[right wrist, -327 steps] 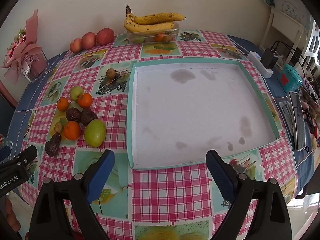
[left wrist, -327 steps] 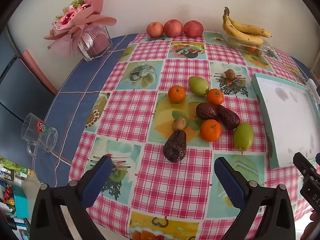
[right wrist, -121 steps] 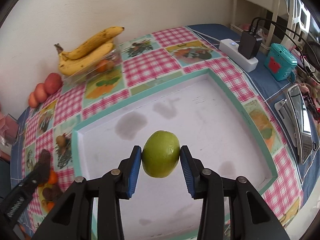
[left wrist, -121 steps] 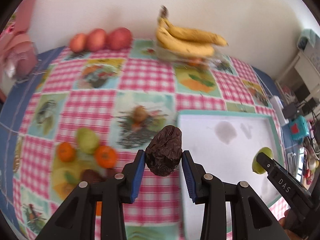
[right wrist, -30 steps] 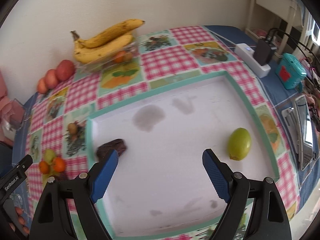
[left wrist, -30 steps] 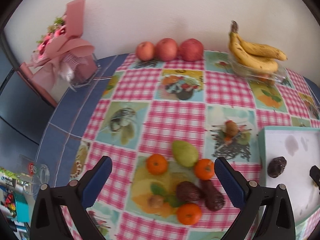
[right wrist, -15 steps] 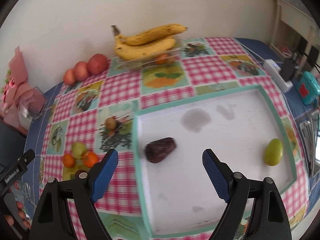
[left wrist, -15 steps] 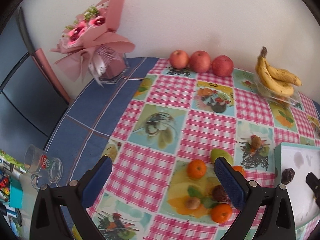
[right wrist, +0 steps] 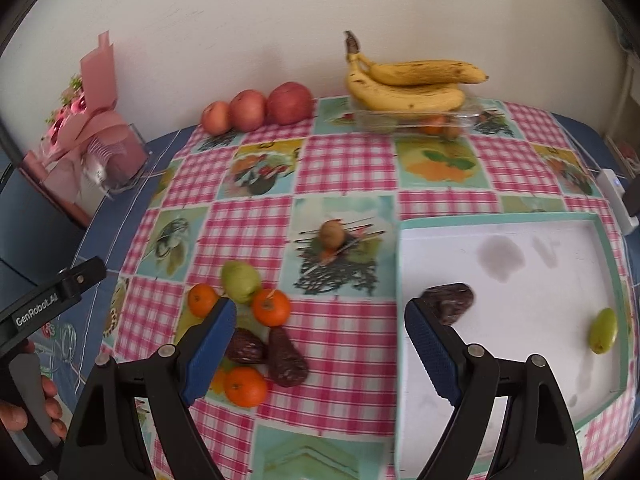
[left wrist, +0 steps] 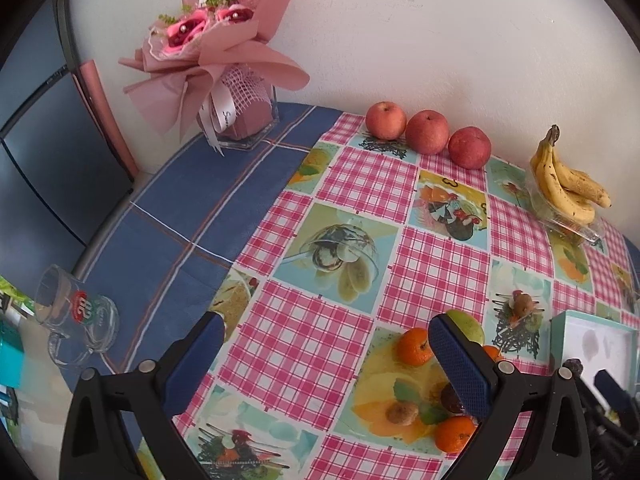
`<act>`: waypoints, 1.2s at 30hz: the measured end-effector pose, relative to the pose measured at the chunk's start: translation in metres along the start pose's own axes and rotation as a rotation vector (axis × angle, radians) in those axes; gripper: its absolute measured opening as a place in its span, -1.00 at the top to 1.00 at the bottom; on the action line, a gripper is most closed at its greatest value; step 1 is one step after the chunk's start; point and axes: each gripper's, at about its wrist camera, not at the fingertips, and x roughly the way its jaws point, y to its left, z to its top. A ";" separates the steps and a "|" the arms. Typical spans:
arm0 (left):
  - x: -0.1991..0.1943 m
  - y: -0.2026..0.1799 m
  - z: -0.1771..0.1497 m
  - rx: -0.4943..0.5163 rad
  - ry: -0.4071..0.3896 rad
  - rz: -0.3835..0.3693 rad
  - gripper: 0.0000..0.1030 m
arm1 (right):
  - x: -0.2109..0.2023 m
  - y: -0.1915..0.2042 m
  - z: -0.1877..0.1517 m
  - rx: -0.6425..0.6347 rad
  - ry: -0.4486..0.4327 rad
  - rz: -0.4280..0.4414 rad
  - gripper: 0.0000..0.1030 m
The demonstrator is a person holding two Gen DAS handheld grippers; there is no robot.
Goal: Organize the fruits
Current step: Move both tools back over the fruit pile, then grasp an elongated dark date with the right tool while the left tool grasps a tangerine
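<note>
A dark avocado (right wrist: 450, 306) lay in the white tray (right wrist: 520, 360), long axis roughly left-right, its near end hidden by the right tongs (right wrist: 316, 350); a green fruit (right wrist: 603, 330) lay well apart. Both the right and left tongs (left wrist: 326, 364) gaped wide, empty, above the desk (left wrist: 360, 188)

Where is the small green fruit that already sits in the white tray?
In the right wrist view, the small green fruit lies alone near the right wall of the white, teal-rimmed tray, apart from the dark wrinkled fruit by the left wall.
</note>
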 end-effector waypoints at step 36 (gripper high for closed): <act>0.096 -0.053 -0.019 -0.025 0.293 -0.258 0.30 | 0.078 0.015 -0.033 -0.072 0.251 0.047 0.33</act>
